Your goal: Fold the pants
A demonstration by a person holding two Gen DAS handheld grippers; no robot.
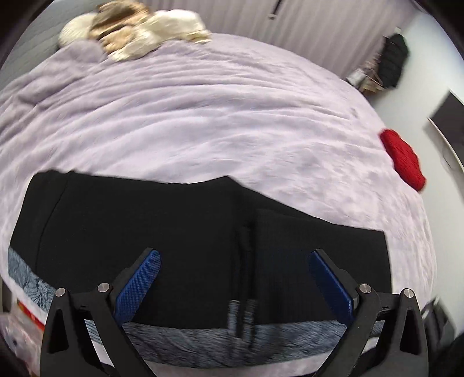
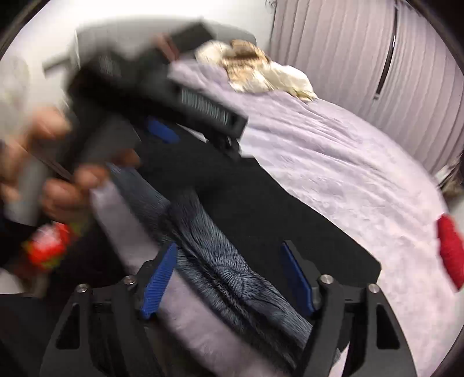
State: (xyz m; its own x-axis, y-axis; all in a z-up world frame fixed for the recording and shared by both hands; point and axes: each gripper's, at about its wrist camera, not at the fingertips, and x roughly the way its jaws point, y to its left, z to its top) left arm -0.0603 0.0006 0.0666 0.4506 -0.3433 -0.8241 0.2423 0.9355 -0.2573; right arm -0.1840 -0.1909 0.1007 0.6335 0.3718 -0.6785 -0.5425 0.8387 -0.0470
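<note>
- My left gripper (image 1: 233,278) stood wide open over the black pants (image 1: 174,237), gripping nothing.
- The pants lay flat near the edge of the lilac bedspread (image 1: 203,116), over a grey patterned cloth (image 1: 203,342).
- My right gripper (image 2: 229,278) also gaped empty, above the pants' end.
- A red item (image 1: 403,156) lay far right.

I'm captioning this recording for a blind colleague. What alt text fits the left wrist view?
Black pants lie flat on a lilac bedspread, with the open left hand-held gripper poised above them, blue pads spread apart and holding nothing. A red item sits at the bed's right edge, cream and brown bedding at the far end.
</note>
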